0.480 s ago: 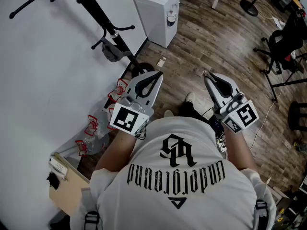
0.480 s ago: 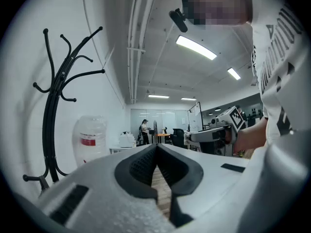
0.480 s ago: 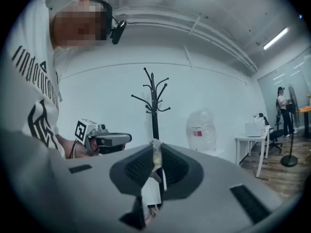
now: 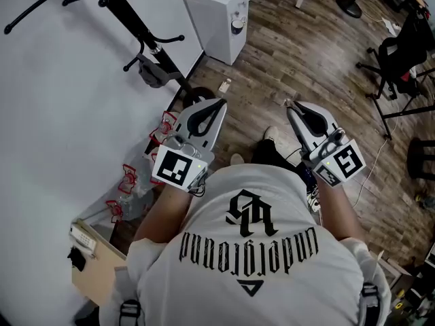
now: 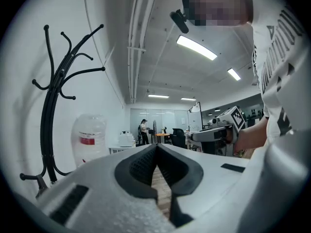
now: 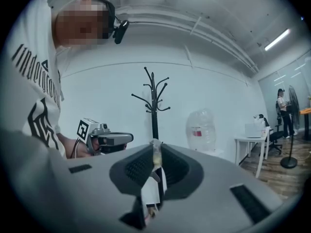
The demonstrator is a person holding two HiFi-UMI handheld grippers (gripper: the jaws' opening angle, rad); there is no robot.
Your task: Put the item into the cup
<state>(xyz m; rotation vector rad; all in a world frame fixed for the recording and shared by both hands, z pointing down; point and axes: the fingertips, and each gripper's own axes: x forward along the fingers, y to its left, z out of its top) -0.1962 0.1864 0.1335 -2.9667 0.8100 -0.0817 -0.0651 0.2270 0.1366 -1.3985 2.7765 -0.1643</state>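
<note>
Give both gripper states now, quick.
Left gripper: closed, nothing between the jaws.
Right gripper: closed on a thin pale item.

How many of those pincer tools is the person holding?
2. The left gripper is held out on the left, its jaws closed on nothing. The right gripper is held out on the right, pinching a small pale item. None seems hidden.
</note>
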